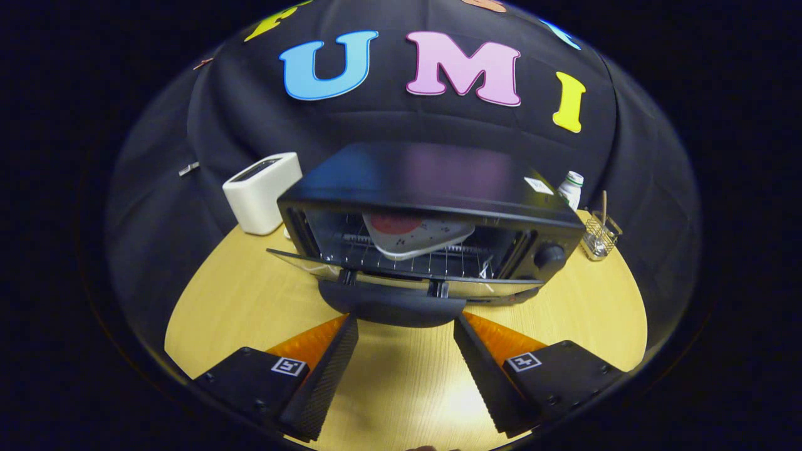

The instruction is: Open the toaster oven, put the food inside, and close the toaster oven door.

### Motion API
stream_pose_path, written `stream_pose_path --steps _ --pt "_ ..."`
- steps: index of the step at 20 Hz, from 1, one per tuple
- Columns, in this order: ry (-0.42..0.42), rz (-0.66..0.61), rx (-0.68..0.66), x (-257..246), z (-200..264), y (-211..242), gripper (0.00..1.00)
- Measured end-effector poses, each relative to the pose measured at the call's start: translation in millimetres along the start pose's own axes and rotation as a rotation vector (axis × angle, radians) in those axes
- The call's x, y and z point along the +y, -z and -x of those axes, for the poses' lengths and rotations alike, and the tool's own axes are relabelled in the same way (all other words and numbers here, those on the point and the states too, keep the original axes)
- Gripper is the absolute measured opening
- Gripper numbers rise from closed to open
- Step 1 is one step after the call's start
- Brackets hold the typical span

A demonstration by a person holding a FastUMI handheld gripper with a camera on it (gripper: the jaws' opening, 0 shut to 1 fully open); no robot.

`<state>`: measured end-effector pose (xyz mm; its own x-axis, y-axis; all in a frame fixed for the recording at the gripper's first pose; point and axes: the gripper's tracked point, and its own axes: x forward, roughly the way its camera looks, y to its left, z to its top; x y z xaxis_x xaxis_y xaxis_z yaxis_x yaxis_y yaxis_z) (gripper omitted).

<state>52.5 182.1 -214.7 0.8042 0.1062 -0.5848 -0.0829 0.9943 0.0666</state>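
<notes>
With food (416, 233) already on the rack, tongs (406, 326) gape wide & empty; door handle (391, 307) lies crosswise just ahead, btwn the tips.

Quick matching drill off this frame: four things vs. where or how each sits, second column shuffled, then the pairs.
Things:
1. food
2. oven door
3. white toaster
4. wire basket

Places or states:
A. on the table, beside the oven's knob end
B. on the rack inside the oven
C. dropped open, handle just ahead of the open gripper
D. beside the oven's other end, against the booth wall

Pairs: 1-B, 2-C, 3-D, 4-A
</notes>
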Motion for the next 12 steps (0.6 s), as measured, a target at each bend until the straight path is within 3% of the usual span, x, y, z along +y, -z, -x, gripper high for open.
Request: stream_pose_path --steps 7,12 --pt "-0.093 0.025 -0.277 -3.5 56.8 -92.4 0.99" --pt "-0.068 0.05 -0.464 -54.2 112.9 -142.4 0.99"
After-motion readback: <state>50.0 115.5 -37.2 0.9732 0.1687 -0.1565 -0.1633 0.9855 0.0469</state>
